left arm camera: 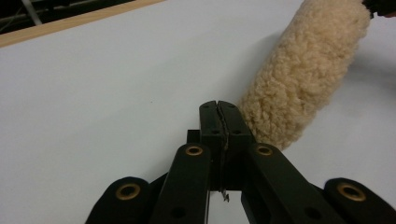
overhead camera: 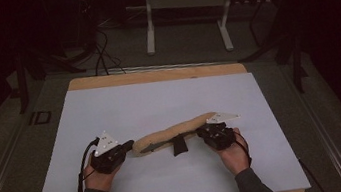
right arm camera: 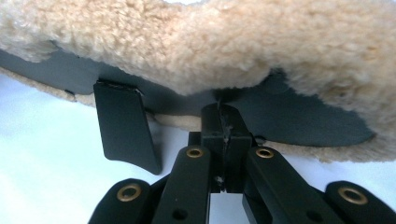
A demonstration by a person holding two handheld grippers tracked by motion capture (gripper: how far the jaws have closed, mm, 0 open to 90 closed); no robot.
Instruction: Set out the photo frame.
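A long tan fleece cover [overhead camera: 173, 131] lies across the white tabletop [overhead camera: 158, 97], and a black strap tab [overhead camera: 179, 145] sticks out from under it. My left gripper [overhead camera: 129, 144] is shut with nothing in it, its tips beside the cover's left end [left arm camera: 303, 79]. In the left gripper view the jaws of that gripper [left arm camera: 219, 105] press together. My right gripper [overhead camera: 199, 132] is at the cover's right part. In the right gripper view its closed jaws [right arm camera: 223, 108] meet the fleece edge [right arm camera: 210, 42] where the dark lining [right arm camera: 299, 121] shows. The black tab [right arm camera: 123, 126] hangs to their left.
The white top rests on a wooden board whose far edge [overhead camera: 155, 74] shows. Beyond it stand a white-legged frame [overhead camera: 185, 3] and cables on the dark floor [overhead camera: 101, 50]. Bare white surface stretches behind and in front of the cover.
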